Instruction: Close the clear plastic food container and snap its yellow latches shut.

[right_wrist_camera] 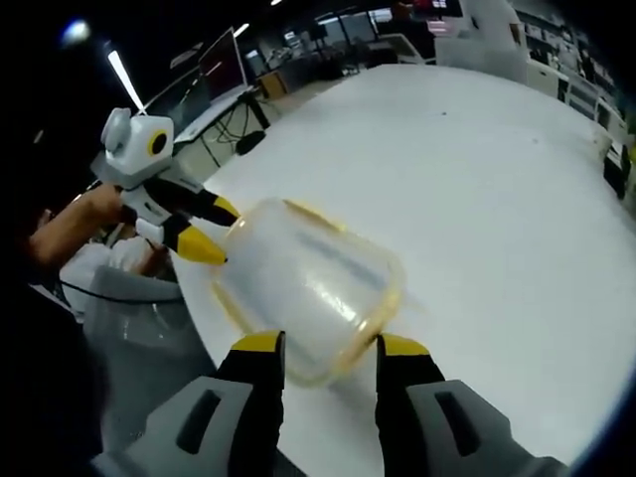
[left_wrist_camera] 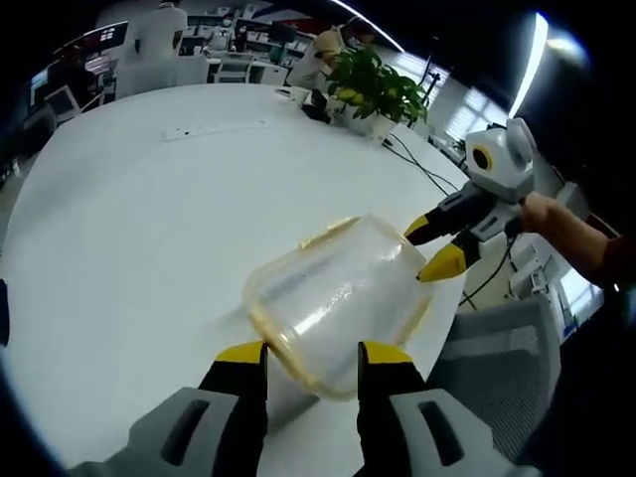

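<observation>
The clear plastic container (left_wrist_camera: pixel 333 298) with a yellow rim lies tilted and blurred on the white table (left_wrist_camera: pixel 149 229). My left gripper (left_wrist_camera: pixel 316 354) is open, and the container's near end sits between its yellow-tipped jaws. The right gripper (left_wrist_camera: pixel 431 245) reaches in from the right, its yellow tips at the container's far corner. In the right gripper view the container (right_wrist_camera: pixel 308 283) lies just ahead of my right gripper (right_wrist_camera: pixel 331 345), which is open with the container's rim between its jaws. The left gripper (right_wrist_camera: pixel 211 229) touches the container's left edge there. I cannot make out the latches' state.
A potted plant (left_wrist_camera: pixel 373 89) and cables stand at the table's far edge. A grey chair (left_wrist_camera: pixel 507 348) sits beside the table's edge near the container, with a person's hand (left_wrist_camera: pixel 556 219) above it. Desks and monitors (right_wrist_camera: pixel 224 65) fill the background.
</observation>
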`<action>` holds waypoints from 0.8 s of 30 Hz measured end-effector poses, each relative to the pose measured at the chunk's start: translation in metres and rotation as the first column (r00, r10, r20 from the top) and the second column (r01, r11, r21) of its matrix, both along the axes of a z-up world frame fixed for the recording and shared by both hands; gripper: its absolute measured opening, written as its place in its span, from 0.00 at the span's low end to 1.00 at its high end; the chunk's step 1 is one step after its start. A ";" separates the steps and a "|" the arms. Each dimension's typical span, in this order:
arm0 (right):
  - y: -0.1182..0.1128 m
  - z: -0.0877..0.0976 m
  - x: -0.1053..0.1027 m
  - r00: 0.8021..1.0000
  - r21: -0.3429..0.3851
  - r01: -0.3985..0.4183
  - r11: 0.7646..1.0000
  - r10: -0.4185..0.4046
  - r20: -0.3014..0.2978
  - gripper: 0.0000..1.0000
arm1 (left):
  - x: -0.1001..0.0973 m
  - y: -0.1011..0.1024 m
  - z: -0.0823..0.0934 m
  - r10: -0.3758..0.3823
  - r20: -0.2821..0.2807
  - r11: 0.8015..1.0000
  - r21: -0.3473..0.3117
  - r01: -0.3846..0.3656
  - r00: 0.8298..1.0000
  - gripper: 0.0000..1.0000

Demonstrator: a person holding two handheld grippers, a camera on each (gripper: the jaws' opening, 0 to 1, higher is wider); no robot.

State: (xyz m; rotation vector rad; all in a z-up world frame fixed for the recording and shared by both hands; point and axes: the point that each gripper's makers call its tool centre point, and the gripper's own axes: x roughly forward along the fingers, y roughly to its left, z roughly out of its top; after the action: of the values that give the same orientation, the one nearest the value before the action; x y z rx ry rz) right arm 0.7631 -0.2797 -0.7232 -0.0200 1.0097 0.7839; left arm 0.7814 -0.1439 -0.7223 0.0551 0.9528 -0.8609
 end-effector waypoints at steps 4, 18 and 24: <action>0.005 0.000 -0.004 1.000 -0.001 0.002 1.000 -0.002 -0.002 0.32 | -0.004 0.005 -0.001 -0.001 -0.003 1.000 0.001 0.001 1.000 0.28; 0.018 -0.001 -0.014 1.000 0.002 -0.002 1.000 0.002 -0.001 0.32 | -0.013 0.018 -0.002 -0.004 -0.018 1.000 0.016 0.004 1.000 0.28; 0.018 -0.001 -0.014 1.000 0.001 0.000 1.000 0.000 0.001 0.33 | -0.013 0.019 -0.002 0.000 -0.012 1.000 0.010 0.000 1.000 0.29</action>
State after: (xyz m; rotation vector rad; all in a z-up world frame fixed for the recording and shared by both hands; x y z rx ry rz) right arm 0.7493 -0.2615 -0.7240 -0.0195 1.0086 0.7839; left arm 0.7683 -0.1250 -0.7247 0.0586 0.9682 -0.8574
